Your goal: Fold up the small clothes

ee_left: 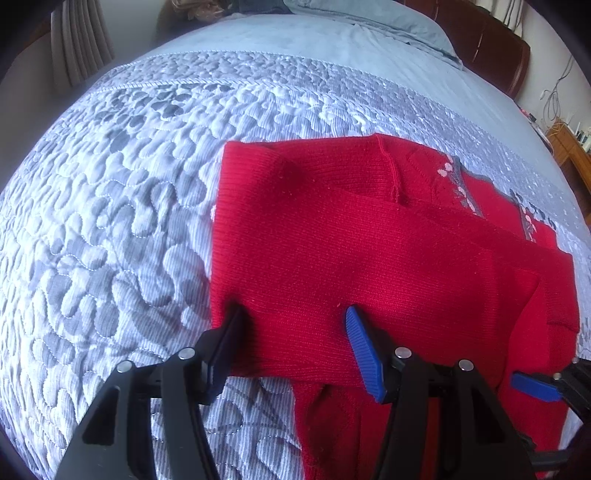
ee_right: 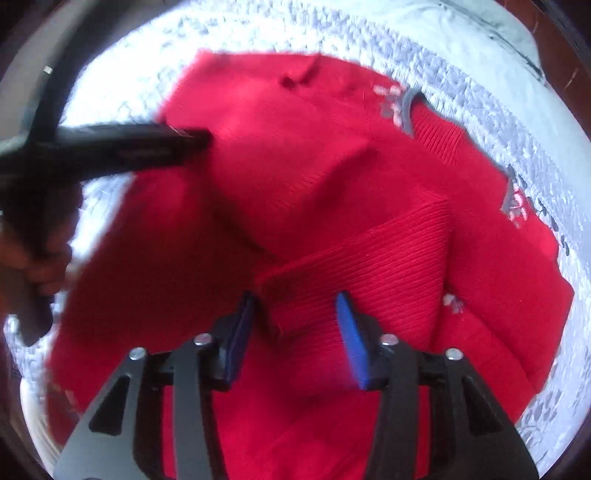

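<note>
Your left hand-held gripper point(ee_left: 293, 314) hangs over the near left edge of a red sweater point(ee_left: 369, 251), its jaws apart and clamping nothing; in the left wrist view the black left tip sits at the sweater's left border and the blue pad point(ee_left: 364, 350) rests above the knit, though you cannot tell whether either tip touches the fabric. The sweater lies partly folded on a bed, spread across a grey-and-white quilted bedspread point(ee_left: 110, 221), filling the center and right of that frame. Its sleeve point(ee_left: 424, 243) is laid across the body, and a grey-and-pink patterned band shows toward the right edge. A pillow point(ee_left: 388, 26) sits at the top of the frame before a dark brown headboard point(ee_left: 491, 44).

In the blurred right wrist view, your right hand-held gripper point(ee_right: 295, 306) stands with jaws partly apart over a ribbed sleeve cuff point(ee_right: 369, 258) at lower center. The cuff lies between the fingers, not pinched. Your other gripper reaches in from the left of that frame, and your hand point(ee_right: 40, 266) grips its handle at the left edge.
</note>
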### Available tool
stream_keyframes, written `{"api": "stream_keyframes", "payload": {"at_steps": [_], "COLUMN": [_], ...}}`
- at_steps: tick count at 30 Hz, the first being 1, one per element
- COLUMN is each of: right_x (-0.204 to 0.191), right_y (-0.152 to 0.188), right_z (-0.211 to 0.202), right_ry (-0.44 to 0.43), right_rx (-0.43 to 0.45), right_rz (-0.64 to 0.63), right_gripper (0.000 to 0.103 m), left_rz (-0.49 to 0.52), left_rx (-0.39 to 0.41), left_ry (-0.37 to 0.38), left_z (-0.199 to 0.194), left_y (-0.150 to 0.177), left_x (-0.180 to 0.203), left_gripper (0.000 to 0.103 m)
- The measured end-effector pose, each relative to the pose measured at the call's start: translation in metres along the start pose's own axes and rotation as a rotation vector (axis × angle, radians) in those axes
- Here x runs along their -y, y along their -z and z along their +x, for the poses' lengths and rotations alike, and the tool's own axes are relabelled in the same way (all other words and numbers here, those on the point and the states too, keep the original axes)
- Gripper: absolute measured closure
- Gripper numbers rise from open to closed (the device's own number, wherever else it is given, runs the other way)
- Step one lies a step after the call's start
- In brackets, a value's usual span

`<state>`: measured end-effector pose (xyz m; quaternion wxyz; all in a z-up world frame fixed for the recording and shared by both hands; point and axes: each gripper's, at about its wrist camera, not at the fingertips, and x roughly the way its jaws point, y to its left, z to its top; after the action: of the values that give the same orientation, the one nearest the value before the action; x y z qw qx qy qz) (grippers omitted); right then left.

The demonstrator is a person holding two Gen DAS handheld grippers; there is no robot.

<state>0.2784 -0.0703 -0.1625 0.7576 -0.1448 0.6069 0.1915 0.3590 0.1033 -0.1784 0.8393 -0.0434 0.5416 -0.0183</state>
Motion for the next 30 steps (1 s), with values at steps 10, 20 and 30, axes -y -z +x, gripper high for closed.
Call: {"api": "stream_keyframes", "payload": {"at_steps": [10, 20, 30], "right_x": [0.123, 0.210, 0.208], "right_y": [0.042, 0.120, 0.090], "right_z": [-0.077, -0.050, -0.013], "right_ry": [-0.251, -0.239, -0.387], "right_rx": [0.196, 0.081, 0.066], "right_rz": [0.332, 0.543, 0.598], "right_gripper": [0.093, 0.064, 0.082], "left_rz": [-0.003, -0.021, -0.043], "left_rx": [0.008, -0.019, 0.042], "left_ry": [-0.012, -0.005, 0.009], "left_z": [0.000, -0.011, -0.047], "left_y": [0.001, -0.007, -0.010], "left_x": [0.002, 0.006, -0.001], "left_gripper": [0.044, 0.036, 0.026]}}
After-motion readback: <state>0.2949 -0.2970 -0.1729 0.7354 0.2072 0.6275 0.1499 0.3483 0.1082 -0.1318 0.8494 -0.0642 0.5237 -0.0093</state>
